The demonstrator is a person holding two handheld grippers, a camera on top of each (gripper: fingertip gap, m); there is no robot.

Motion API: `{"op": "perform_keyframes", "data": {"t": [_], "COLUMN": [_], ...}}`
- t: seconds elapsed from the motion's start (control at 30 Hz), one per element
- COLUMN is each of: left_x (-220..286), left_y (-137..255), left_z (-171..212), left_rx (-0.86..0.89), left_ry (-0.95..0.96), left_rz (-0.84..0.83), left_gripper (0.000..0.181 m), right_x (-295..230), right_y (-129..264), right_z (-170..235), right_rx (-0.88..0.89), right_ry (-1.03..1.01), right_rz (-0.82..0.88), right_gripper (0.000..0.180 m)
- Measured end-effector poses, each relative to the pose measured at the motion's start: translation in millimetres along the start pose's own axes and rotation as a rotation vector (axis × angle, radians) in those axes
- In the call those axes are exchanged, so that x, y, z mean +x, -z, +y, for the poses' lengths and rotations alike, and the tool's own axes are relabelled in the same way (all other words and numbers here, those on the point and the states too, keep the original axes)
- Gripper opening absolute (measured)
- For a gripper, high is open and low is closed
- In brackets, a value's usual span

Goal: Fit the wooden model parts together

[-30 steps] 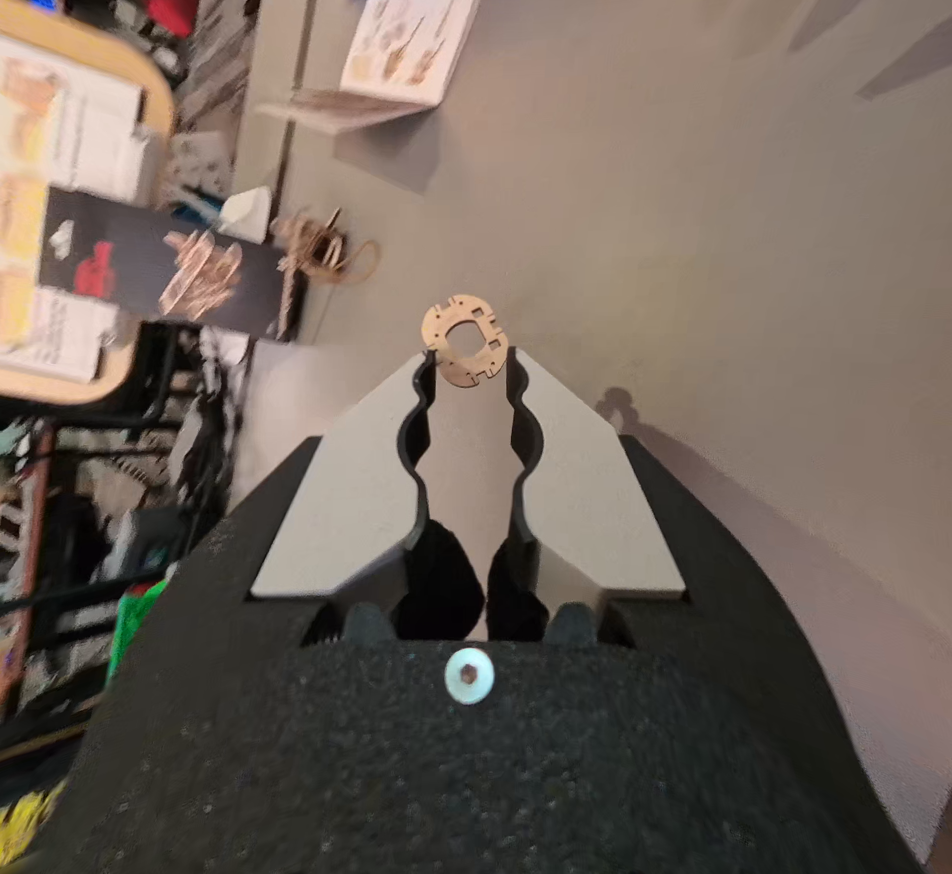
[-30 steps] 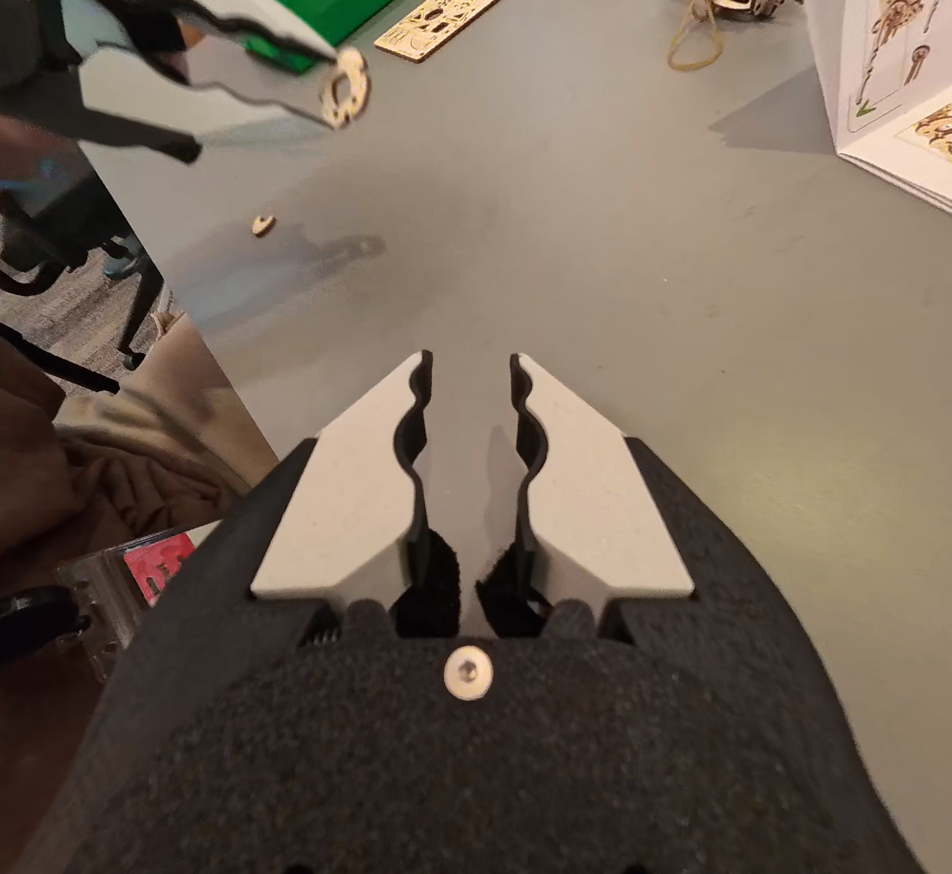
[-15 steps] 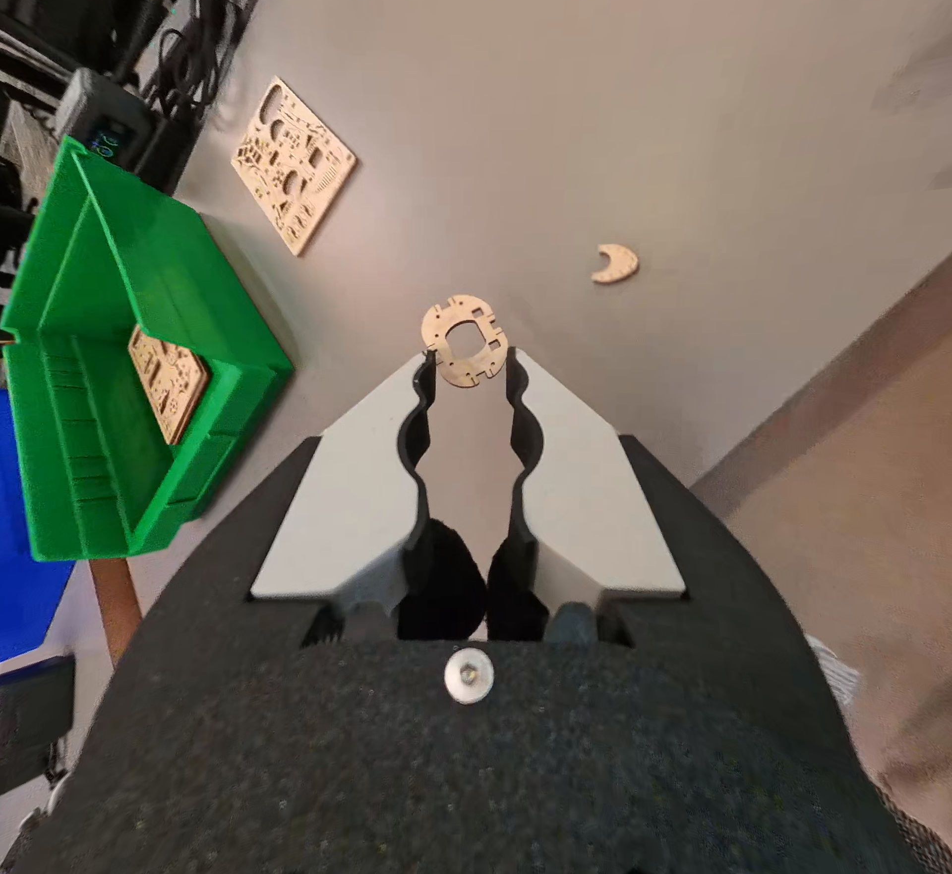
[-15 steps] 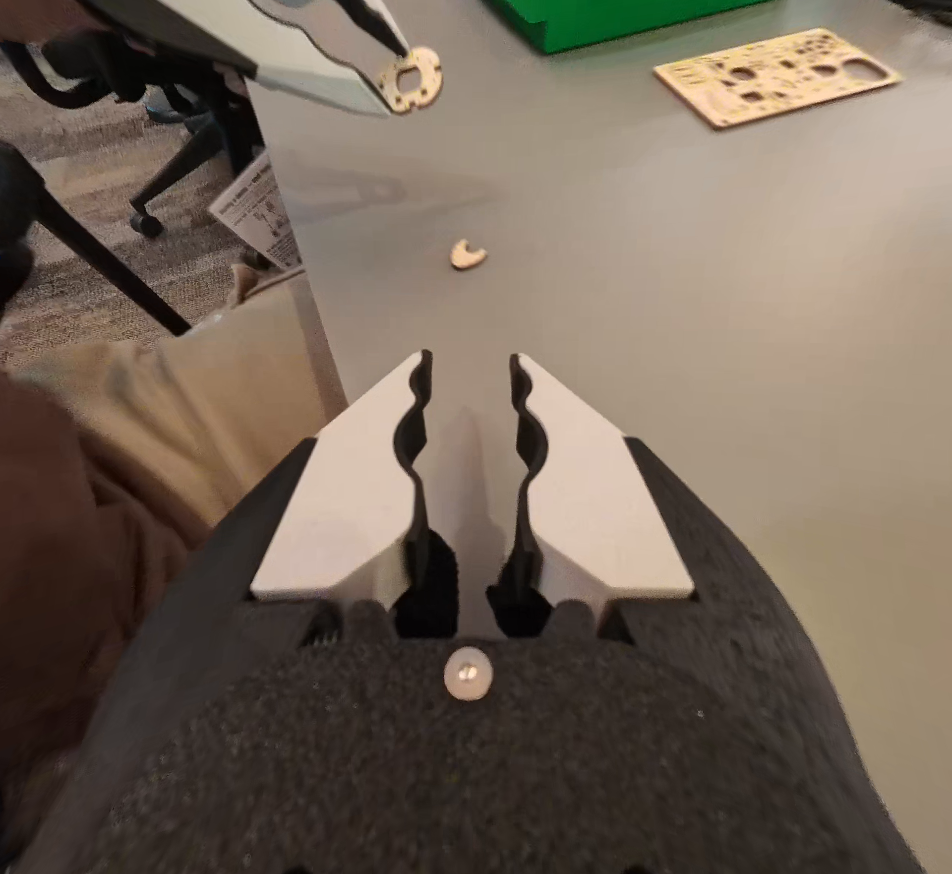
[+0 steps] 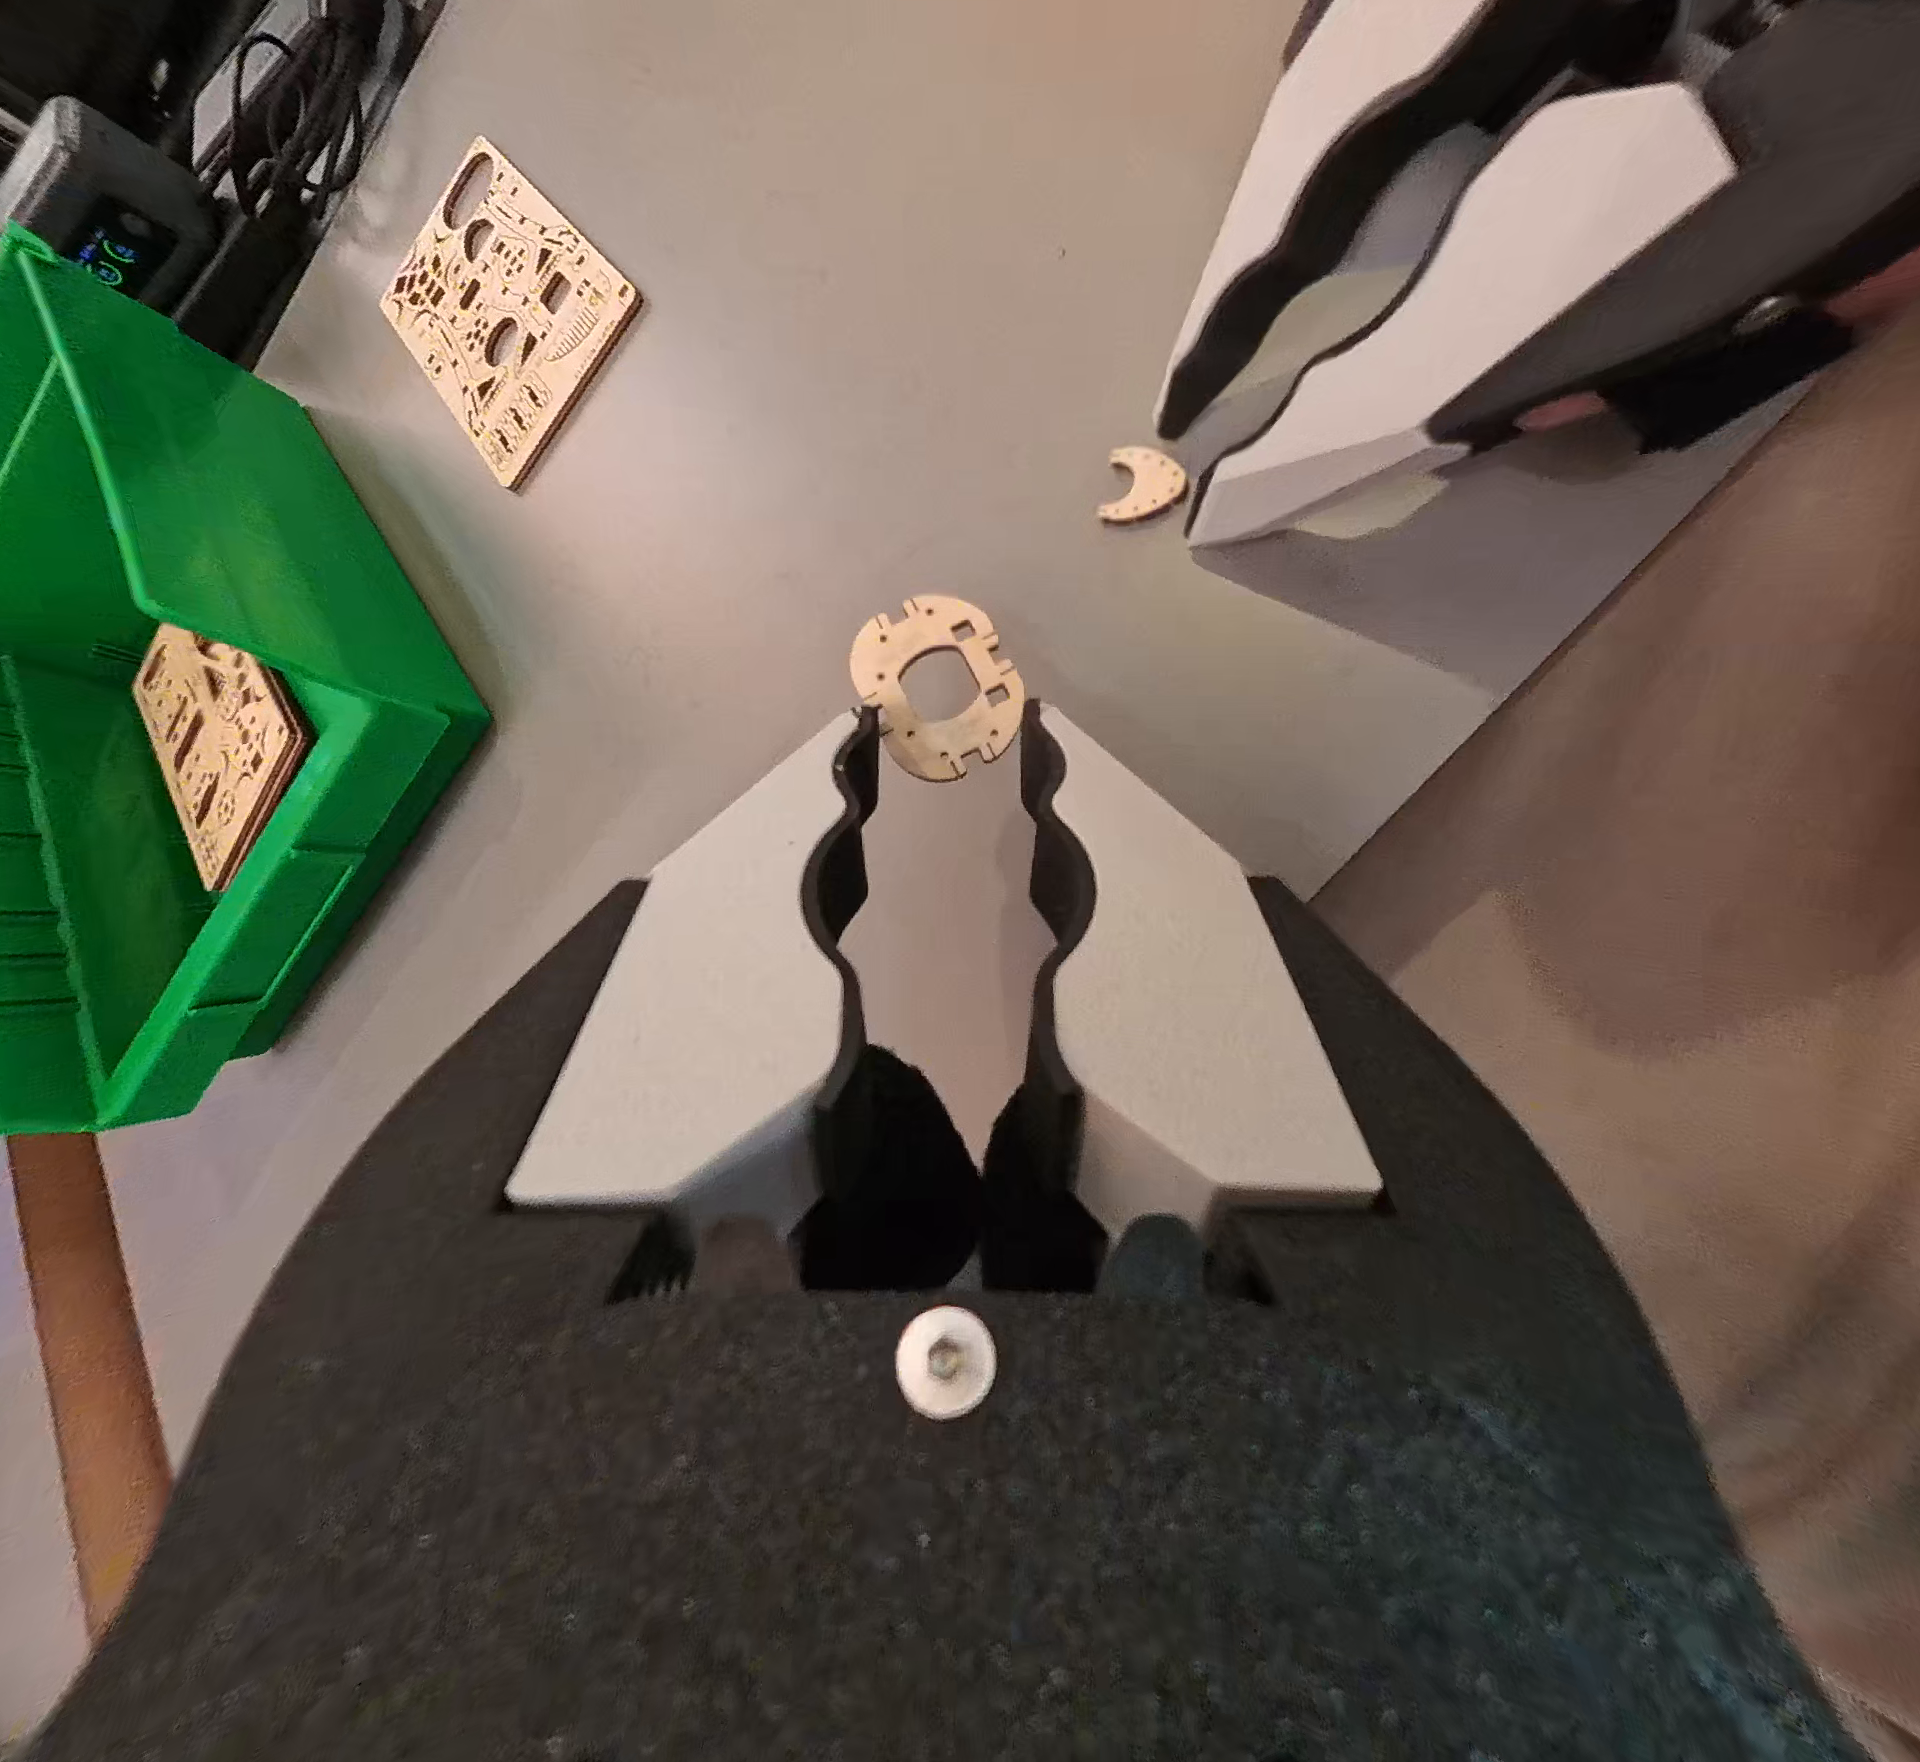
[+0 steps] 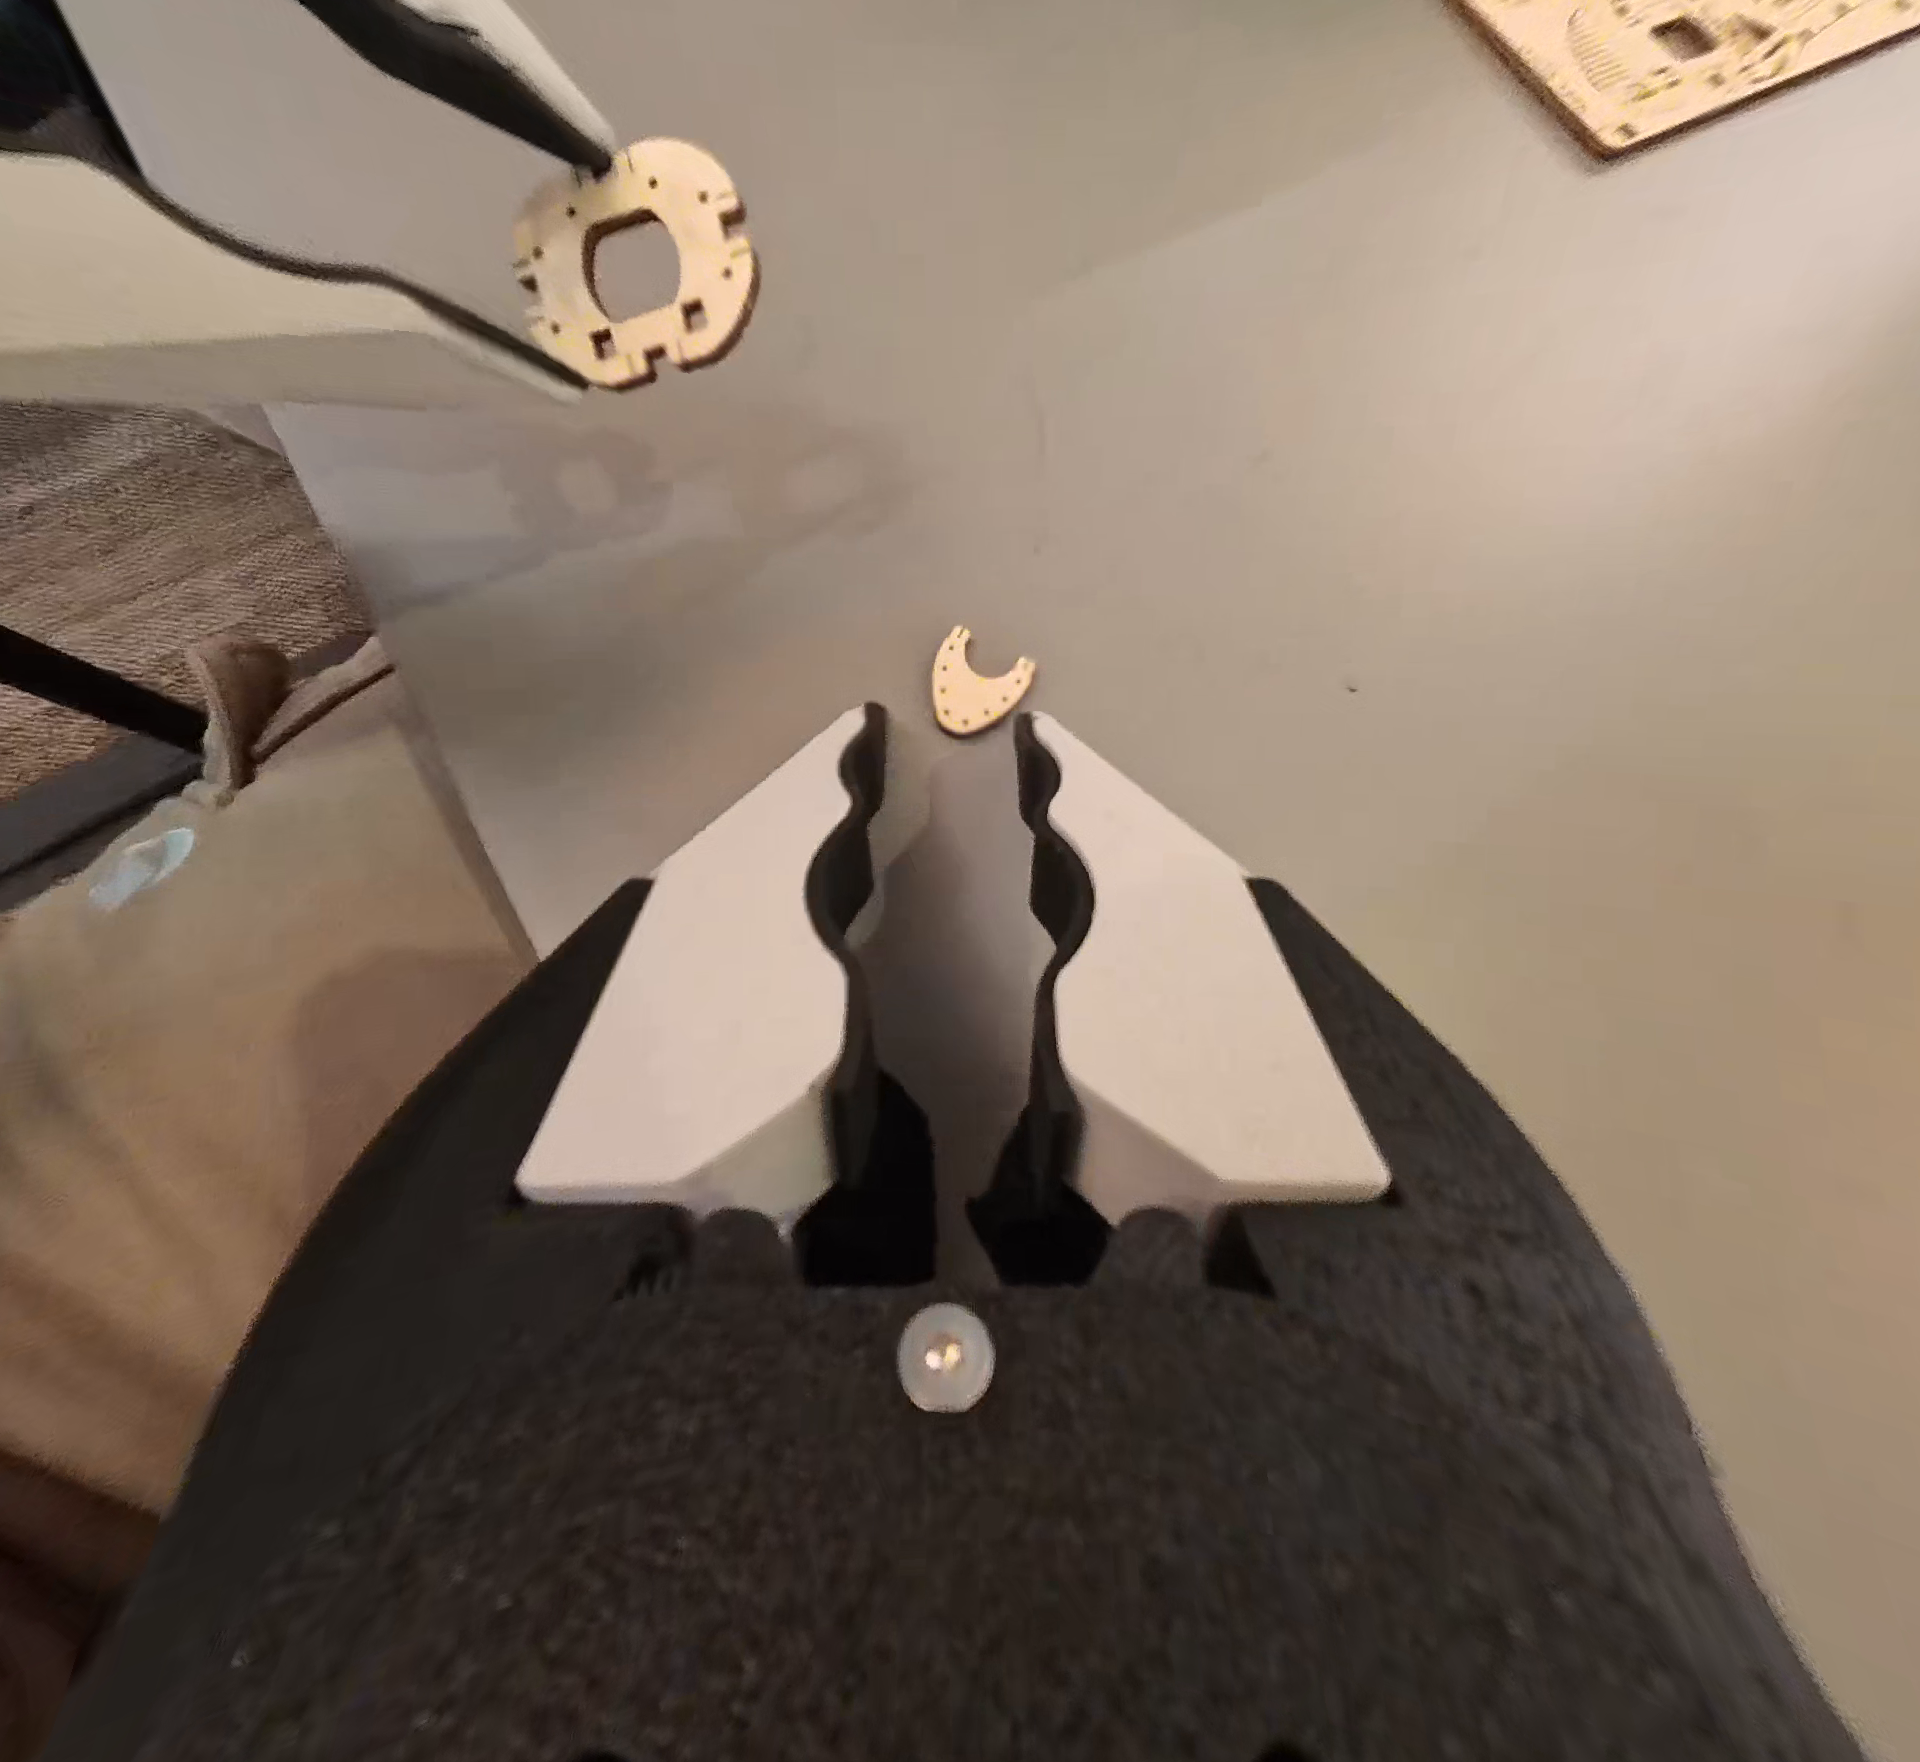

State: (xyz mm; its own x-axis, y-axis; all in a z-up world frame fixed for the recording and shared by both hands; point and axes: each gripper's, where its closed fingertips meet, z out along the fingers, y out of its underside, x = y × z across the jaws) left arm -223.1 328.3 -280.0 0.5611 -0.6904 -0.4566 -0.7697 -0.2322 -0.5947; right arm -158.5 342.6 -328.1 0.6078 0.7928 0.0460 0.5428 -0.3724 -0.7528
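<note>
Left gripper (image 5: pixel 943 725) pinches a wooden ring (image 5: pixel 938 686) above the grey table (image 5: pixel 883 206); right gripper (image 6: pixel 948 725) spread.

Pale tan ring part (image 5: pixel 938 689) — grey table (image 5: pixel 883 154) — green bin (image 5: pixel 260 673), white fingers (image 5: pixel 727 964).

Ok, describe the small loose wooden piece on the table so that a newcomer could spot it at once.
Start from the grey table. Near its edge, just ahead of the right gripper, lies the crescent piece. Unlike the ring-shaped plate held in the left gripper, it is tiny, horned, and lies flat and alone.
</note>
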Motion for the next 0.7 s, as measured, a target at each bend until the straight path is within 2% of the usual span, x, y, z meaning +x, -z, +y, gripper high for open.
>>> {"op": "perform_keyframes", "data": {"t": [0.1,0.13,0.37,0.53,0.7], "left_x": [2,2,-1,7,6], "left_y": [-2,-2,-5,-12,-23], "left_z": [3,3,5,4,-10], "left_rx": [-0.017,-0.018,-0.039,-0.046,-0.055], "left_ry": [-0.025,-0.029,-0.064,-0.107,-0.158], "left_rz": [-0.004,-0.006,-0.038,-0.028,-0.046], "left_gripper": [0.025,0.025,0.025,0.025,0.025], "right_x": [0,2,6,40,121], "right_y": [-5,-6,4,50,117], "right_z": [-4,-5,-5,-8,12], "right_rx": [-0.003,-0.003,0.008,0.066,0.143], "right_ry": [-0.037,-0.043,-0.001,-0.047,-0.103], "right_rz": [-0.02,-0.015,-0.082,-0.135,-0.001], "right_gripper": [0.023,0.015,0.013,0.013,0.013]}}
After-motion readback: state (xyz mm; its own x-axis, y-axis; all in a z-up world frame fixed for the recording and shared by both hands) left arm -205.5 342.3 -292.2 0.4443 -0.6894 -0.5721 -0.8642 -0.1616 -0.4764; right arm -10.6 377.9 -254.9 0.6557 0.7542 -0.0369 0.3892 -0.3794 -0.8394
